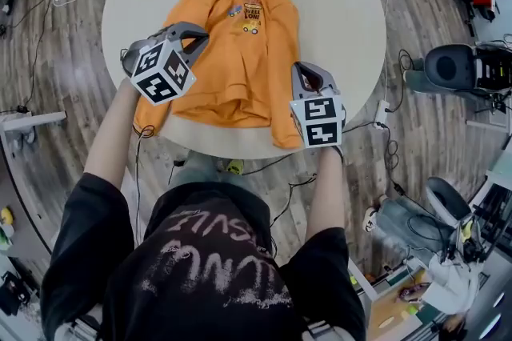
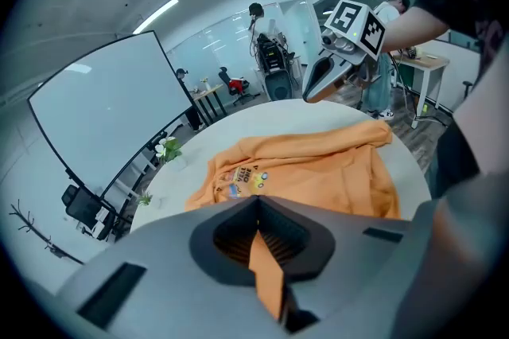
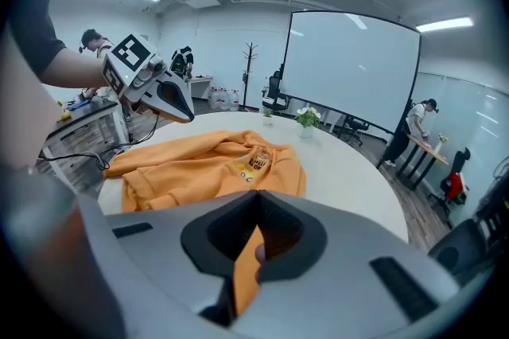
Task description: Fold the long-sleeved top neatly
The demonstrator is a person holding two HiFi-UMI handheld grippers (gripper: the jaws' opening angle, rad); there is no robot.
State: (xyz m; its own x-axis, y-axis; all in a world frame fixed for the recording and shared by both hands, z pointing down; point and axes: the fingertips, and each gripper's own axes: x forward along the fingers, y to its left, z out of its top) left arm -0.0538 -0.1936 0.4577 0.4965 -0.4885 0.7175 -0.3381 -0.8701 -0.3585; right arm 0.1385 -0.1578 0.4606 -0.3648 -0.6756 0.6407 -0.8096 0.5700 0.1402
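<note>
An orange long-sleeved top (image 1: 240, 67) with a small chest print lies front up on the round white table (image 1: 336, 3), its hem at the near edge. My left gripper (image 1: 194, 41) is over the top's left sleeve. In the left gripper view its jaws (image 2: 258, 250) are shut on a strip of orange fabric. My right gripper (image 1: 306, 81) is at the right sleeve, which hangs over the table's near edge. In the right gripper view its jaws (image 3: 248, 250) are likewise shut on orange cloth. Each gripper sees the other across the top (image 2: 318, 162) (image 3: 199, 162).
Small potted plants (image 3: 307, 117) stand at the table's far edge. Cables (image 1: 384, 131) trail over the wooden floor round the table. A black office chair (image 1: 452, 67) stands at the right. A big whiteboard (image 3: 350, 67) and people at desks fill the background.
</note>
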